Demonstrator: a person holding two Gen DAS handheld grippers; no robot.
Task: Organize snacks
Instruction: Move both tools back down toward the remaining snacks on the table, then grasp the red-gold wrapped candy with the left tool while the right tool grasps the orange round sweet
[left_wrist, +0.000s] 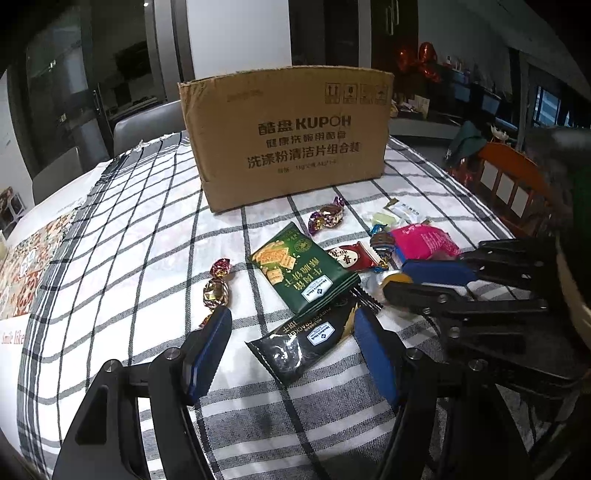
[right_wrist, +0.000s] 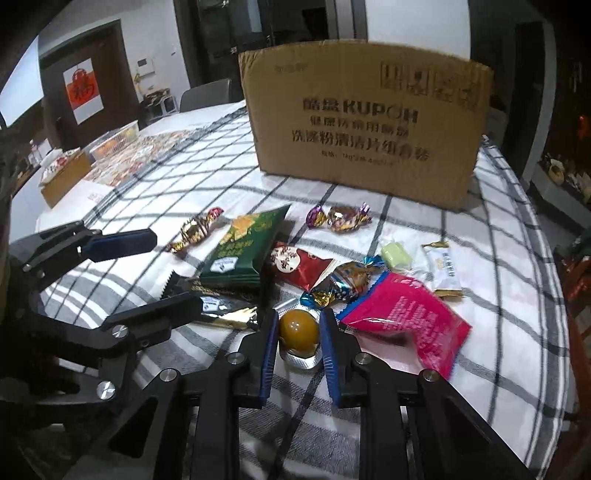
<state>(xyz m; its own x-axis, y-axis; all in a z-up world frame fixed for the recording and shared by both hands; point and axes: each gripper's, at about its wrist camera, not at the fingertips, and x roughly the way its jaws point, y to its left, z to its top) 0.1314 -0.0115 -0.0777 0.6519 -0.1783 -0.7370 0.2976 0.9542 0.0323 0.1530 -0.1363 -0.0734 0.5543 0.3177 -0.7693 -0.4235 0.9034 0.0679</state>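
Note:
Snacks lie on a checked cloth (left_wrist: 122, 240) before a brown cardboard box (left_wrist: 288, 136) (right_wrist: 365, 122). My left gripper (left_wrist: 291, 343) (right_wrist: 177, 267) stands open astride a black cracker packet (left_wrist: 306, 339); its pads are not pressing on it. My right gripper (right_wrist: 299, 332) (left_wrist: 428, 284) is shut on an amber egg-shaped snack (right_wrist: 299, 330) (left_wrist: 397, 278) in a foil blister, low over the cloth. A green cracker packet (left_wrist: 303, 266) (right_wrist: 243, 247), a red packet (left_wrist: 351, 256) (right_wrist: 299, 266) and a pink bag (left_wrist: 424, 242) (right_wrist: 406, 325) lie close around.
Foil-wrapped candies (left_wrist: 327, 218) (right_wrist: 340, 218) lie near the box, others (left_wrist: 216, 284) (right_wrist: 195, 230) to the left. A pale green sweet (right_wrist: 397, 254) and a white sachet (right_wrist: 443, 269) lie right of centre. An orange chair (left_wrist: 509, 177) stands past the table's right edge.

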